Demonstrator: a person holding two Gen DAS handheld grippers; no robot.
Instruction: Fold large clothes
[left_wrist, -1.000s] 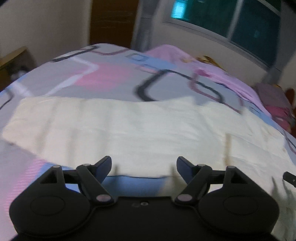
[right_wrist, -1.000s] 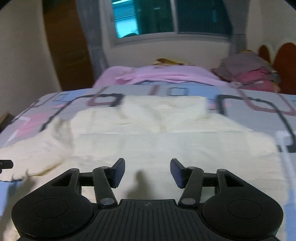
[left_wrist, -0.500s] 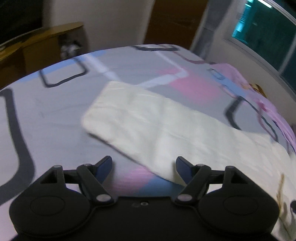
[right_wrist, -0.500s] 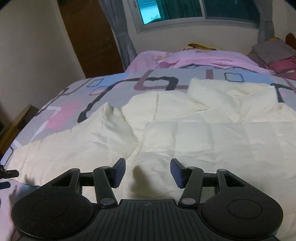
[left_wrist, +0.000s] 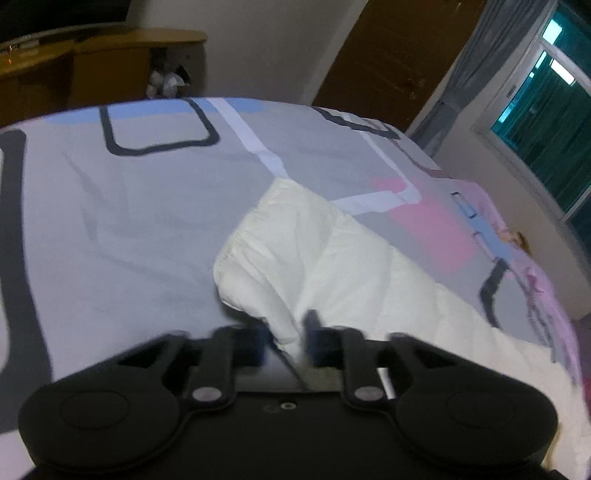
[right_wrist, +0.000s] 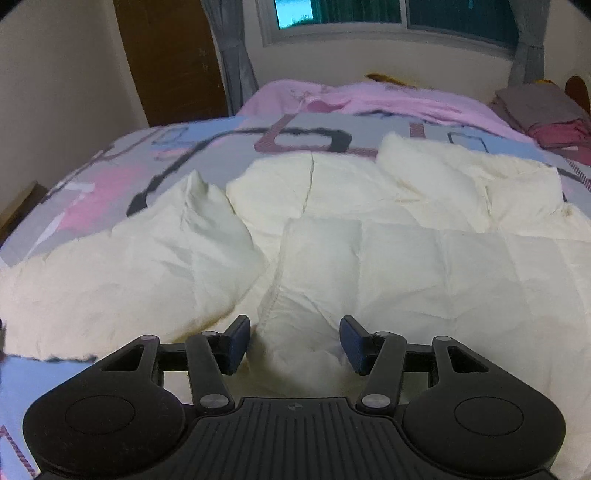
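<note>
Garment: a large cream-white, creased cloth garment (right_wrist: 388, 266) lies spread across the near half of the bed, reaching from the left edge of the right wrist view to its right edge.
Garment end: in the left wrist view one end of it (left_wrist: 295, 236) is bunched and lifted a little off the bed, with a gathered hem along its left rim.
Bed cover: a grey cotton cover with pink and blue blocks and dark rounded rectangles (left_wrist: 129, 221) lies under the garment and shows bare to the left and far side of it.
Left tool: the black two-finger left tool (left_wrist: 287, 341) is at the near end of the garment; its blue-padded jaws are closing, already narrow, with a fold of the cream cloth between them. The fingers are blurred, so how firmly the pads press cannot be told exactly.
Right tool: the black right tool (right_wrist: 293, 341) stands about half wide over the near middle of the garment. A raised hump of cloth sits between its blue pads (right_wrist: 236, 343); a gap shows on both sides, so nothing is gripped.
Far side of bed: a pink blanket (right_wrist: 369, 99) lies along the far edge, with a stack of grey and maroon folded clothes (right_wrist: 543, 110) at the far right.
Room: a brown wooden door (right_wrist: 170, 62), grey curtains and a window behind the bed; a wooden desk (left_wrist: 92, 66) at the far left in the left wrist view.
</note>
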